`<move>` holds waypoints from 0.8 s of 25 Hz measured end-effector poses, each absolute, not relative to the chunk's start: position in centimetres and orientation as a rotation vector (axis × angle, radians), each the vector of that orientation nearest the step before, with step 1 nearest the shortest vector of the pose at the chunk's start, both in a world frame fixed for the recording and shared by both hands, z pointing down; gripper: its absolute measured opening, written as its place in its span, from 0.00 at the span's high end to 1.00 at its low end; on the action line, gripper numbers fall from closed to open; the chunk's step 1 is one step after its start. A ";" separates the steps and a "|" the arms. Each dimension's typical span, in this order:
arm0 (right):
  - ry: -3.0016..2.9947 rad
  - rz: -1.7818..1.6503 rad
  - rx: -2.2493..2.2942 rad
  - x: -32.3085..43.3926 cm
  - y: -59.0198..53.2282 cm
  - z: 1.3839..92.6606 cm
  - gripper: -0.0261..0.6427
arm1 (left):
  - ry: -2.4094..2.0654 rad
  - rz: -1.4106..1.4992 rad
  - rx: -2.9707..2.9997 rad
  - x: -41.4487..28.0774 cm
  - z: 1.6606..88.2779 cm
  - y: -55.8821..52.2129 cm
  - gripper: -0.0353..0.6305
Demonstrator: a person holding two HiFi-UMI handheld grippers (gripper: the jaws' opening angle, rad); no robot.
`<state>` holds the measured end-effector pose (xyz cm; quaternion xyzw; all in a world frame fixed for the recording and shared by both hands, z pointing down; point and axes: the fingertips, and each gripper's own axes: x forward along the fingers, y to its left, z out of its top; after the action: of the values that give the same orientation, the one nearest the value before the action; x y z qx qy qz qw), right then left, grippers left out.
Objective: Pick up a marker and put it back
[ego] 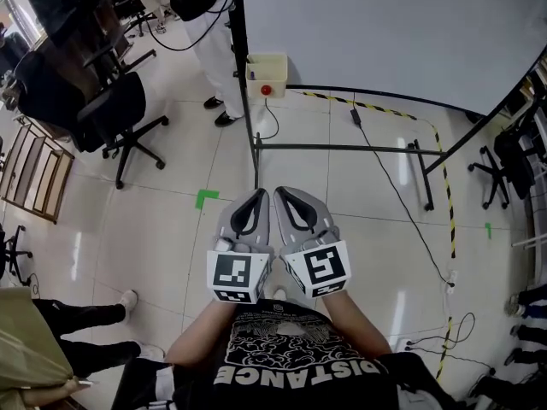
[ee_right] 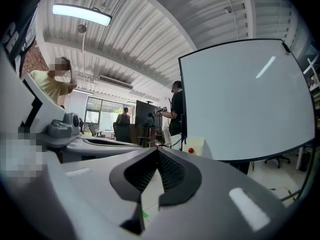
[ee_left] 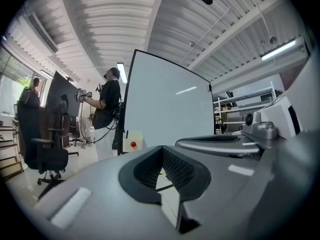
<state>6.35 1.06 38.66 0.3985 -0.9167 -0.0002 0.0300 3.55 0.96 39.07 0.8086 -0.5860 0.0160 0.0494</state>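
Both grippers are held side by side at waist height, pointing level at a whiteboard (ego: pixel 385 24) on a black stand. My left gripper (ego: pixel 259 196) is shut with nothing between its jaws. My right gripper (ego: pixel 283 193) is shut too and holds nothing. A cream box (ego: pixel 266 75) with a red button hangs at the board's lower left corner, and a blue marker (ego: pixel 249 59) stands in it. The left gripper view shows the box (ee_left: pixel 132 141) and marker (ee_left: pixel 126 133) well ahead of the gripper (ee_left: pixel 162 149). In the right gripper view the box (ee_right: pixel 194 146) is beyond the gripper (ee_right: pixel 157 151).
A person (ego: pixel 209 24) stands left of the board by a dark screen. A black office chair (ego: pixel 111 114) is further left, next to wooden racks (ego: pixel 30 173). Cables (ego: pixel 402 203) run across the tiled floor under the stand. Green tape (ego: pixel 205 198) marks the floor. Another person's legs (ego: pixel 85 319) are at lower left.
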 end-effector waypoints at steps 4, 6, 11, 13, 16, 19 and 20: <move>-2.820 -0.012 1.225 5.8 -1.7 39.0 0.96 | -1.781 0.034 2.468 2.9 39.5 -2.0 0.94; -2.816 -0.018 1.229 5.5 -3.3 39.1 0.96 | -1.777 0.022 2.473 2.7 39.5 -3.7 0.94; -2.801 -0.016 1.250 4.4 -7.4 39.0 0.96 | -1.760 -0.001 2.484 1.5 39.1 -7.9 0.94; -2.792 -0.024 1.254 3.7 -9.0 38.9 0.96 | -1.754 -0.013 2.490 0.8 38.8 -9.6 0.94; -2.779 -0.035 1.269 2.7 -11.4 38.7 0.96 | -1.736 -0.016 2.497 -0.1 38.7 -12.0 0.94; -2.768 -0.030 1.285 2.0 -13.8 38.6 0.96 | -1.717 -0.018 2.506 -0.8 38.5 -14.2 0.94; -2.765 -0.030 1.287 1.7 -14.6 38.5 0.96 | -1.712 -0.018 2.510 -1.1 38.4 -15.0 0.94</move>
<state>1.68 -14.59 38.55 0.4216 -0.9056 -0.0098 0.0456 -1.07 -15.00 38.40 0.8250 -0.5627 -0.0058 0.0518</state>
